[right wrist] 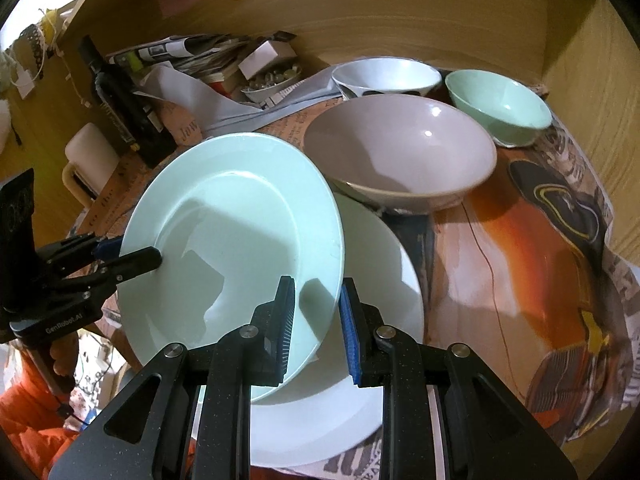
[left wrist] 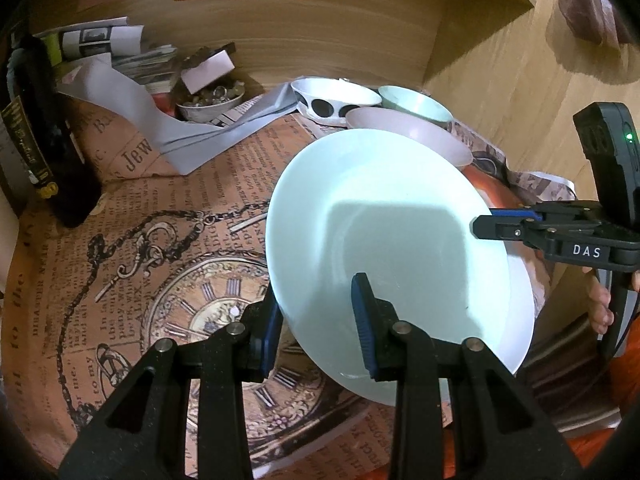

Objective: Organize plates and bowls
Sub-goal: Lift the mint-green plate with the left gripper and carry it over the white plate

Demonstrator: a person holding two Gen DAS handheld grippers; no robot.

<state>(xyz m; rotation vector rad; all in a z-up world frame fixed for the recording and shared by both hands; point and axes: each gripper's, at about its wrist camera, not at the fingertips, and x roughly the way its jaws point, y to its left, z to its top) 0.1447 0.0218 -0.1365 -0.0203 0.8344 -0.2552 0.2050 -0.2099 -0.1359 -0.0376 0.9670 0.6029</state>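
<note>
**Mint plate held at both rims above the white plate**

A round pale mint-green ceramic plate point(left wrist: 384, 236) is gripped from two sides and carried tilted. Its near rim is pinched between the blue pads of the left hand-held gripper point(left wrist: 318, 322), one pad under the rim and one on the plate's face. The opposite rim is clamped by the right hand-held gripper point(right wrist: 316, 320), whose jaws are drawn narrow on the edge. In the left wrist view the right tool is seen entering from the right, with fingers of a hand point(left wrist: 600, 304) wrapped around its handle.

Directly below the mint plate, a larger round white ceramic plate point(right wrist: 384, 280) is seen lying flat on the newspaper-print covering of the desk point(left wrist: 132, 280); whether the two plates touch cannot be told. Just beyond, a wide pale lilac-grey bowl point(right wrist: 404, 152) is set, with a white bowl with black ovals point(right wrist: 384, 74) and a small mint-green bowl point(right wrist: 500, 100) further back. At far left, a dark glass bottle point(right wrist: 120, 96) is stood upright beside stacked papers point(right wrist: 184, 52).
</note>
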